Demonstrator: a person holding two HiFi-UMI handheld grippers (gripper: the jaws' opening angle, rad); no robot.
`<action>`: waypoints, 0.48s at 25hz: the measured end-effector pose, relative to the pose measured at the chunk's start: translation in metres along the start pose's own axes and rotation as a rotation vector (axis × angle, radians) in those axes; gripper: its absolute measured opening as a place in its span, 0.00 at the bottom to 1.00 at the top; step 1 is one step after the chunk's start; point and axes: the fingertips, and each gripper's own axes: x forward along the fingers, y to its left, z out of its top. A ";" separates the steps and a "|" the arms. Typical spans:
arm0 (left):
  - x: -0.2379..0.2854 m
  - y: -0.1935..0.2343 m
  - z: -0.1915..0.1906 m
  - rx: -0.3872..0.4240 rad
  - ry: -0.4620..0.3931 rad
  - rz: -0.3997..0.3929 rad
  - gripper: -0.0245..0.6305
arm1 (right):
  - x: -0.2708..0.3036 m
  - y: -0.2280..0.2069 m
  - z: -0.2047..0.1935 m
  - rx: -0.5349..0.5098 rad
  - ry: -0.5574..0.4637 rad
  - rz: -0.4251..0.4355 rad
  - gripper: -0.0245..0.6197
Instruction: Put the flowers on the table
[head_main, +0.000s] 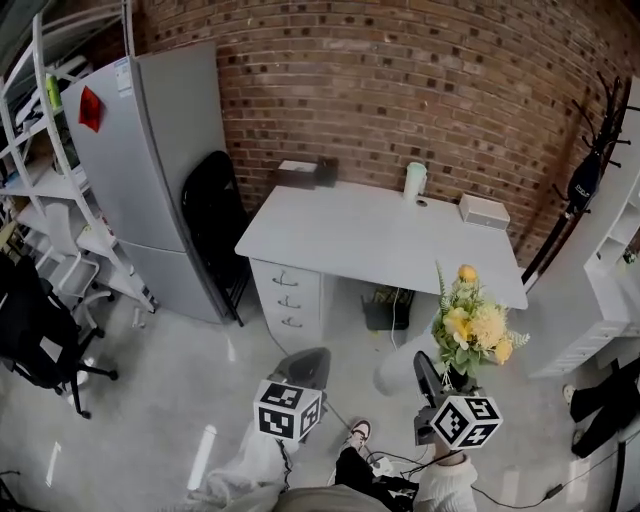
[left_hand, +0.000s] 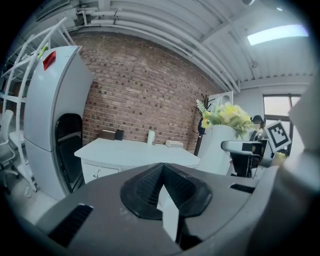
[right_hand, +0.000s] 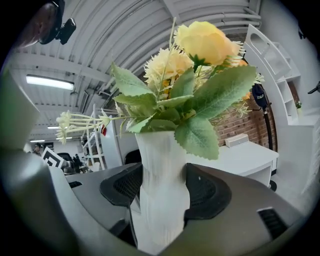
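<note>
A bunch of yellow flowers (head_main: 472, 325) with green leaves stands in a white ribbed vase (right_hand: 162, 195). My right gripper (head_main: 445, 385) is shut on the vase's body and holds it upright in the air, in front of the table's near right corner. The blooms (right_hand: 200, 60) fill the right gripper view above the jaws. The white table (head_main: 380, 240) stands against the brick wall. My left gripper (head_main: 300, 372) hangs shut and empty to the left, near the table's drawers. In the left gripper view the flowers (left_hand: 225, 116) show at the right.
On the table's far edge sit brown boxes (head_main: 305, 173), a pale cup (head_main: 415, 180) and a white box (head_main: 484, 211). A grey fridge (head_main: 150, 170) and a black folded chair (head_main: 215, 225) stand left of it. A coat rack (head_main: 590, 160) and white shelves (head_main: 610, 290) stand right.
</note>
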 end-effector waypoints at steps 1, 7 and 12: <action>0.016 0.004 0.008 0.009 -0.006 0.001 0.05 | 0.014 -0.009 0.006 -0.001 -0.011 0.002 0.44; 0.104 0.011 0.053 -0.016 -0.042 0.011 0.05 | 0.088 -0.069 0.041 -0.018 0.001 0.020 0.44; 0.169 0.013 0.075 -0.036 -0.031 0.020 0.05 | 0.143 -0.114 0.078 -0.065 -0.004 0.016 0.44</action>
